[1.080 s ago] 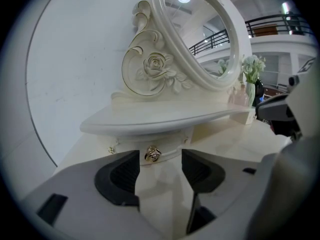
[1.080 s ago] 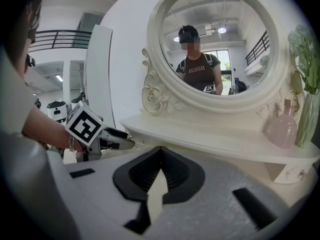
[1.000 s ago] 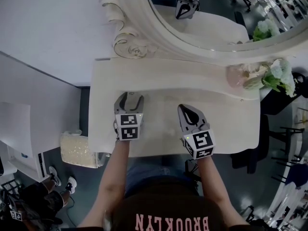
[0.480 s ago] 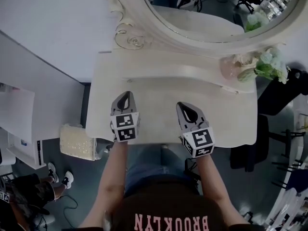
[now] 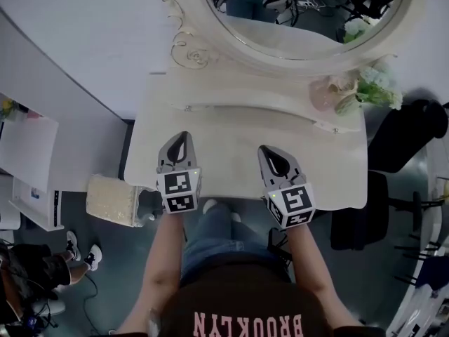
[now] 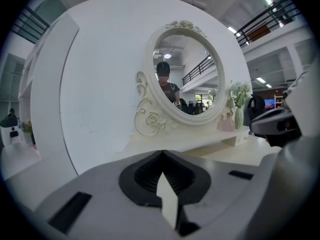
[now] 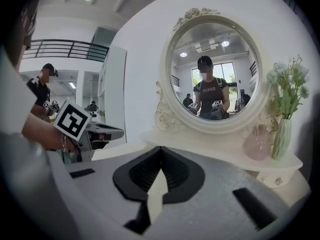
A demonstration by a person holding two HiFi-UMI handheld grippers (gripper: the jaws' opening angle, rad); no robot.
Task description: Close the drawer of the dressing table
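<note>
Closed left claw (image 5: 184,135) and right claw (image 5: 264,149) hang above the dressing table (image 5: 231,126) front.

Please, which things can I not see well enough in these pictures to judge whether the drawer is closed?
- Drawer front: in the head view it is hidden under the table top, so open or closed cannot be told.
- Drawer again: in the gripper views, the bodies of the left gripper and the right gripper cover the lower picture.
- Mirror: in the head view its top is cut off by the upper edge.
</note>
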